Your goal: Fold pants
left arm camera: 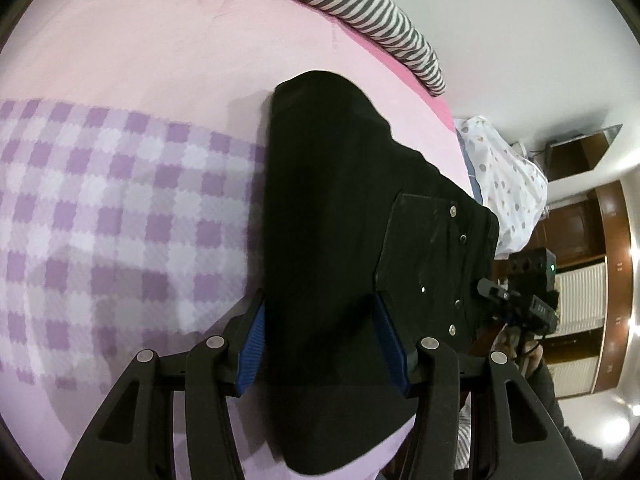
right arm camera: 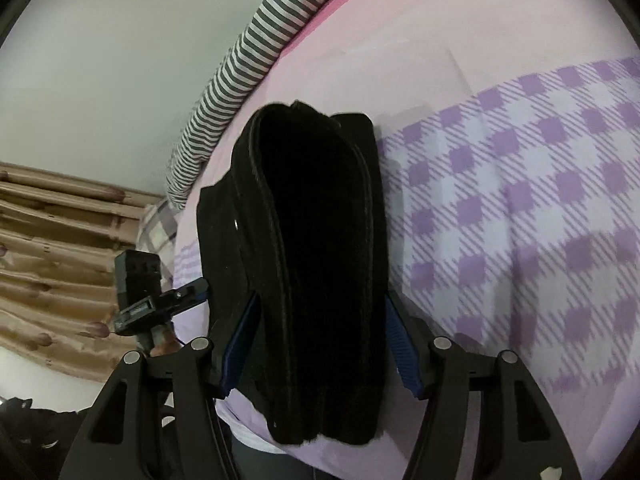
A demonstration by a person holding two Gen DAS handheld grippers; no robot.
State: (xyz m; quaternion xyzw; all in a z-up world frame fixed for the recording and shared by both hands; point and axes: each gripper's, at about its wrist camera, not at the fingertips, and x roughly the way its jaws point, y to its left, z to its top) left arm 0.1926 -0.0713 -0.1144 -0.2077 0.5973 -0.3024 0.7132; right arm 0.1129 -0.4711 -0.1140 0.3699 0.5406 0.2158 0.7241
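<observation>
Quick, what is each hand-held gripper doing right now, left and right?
Left hand-held gripper: closed on the black pants.
Right hand-held gripper: closed on the same pants.

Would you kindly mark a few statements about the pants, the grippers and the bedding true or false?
1. The pants are black. True.
2. The left gripper has pants fabric between its fingers. True.
3. The right gripper hangs empty. False: the folded pants lie between its fingers.
4. The checked blanket is green. False: it is purple and white.
5. A striped cloth lies along the bed's far edge. True.
</observation>
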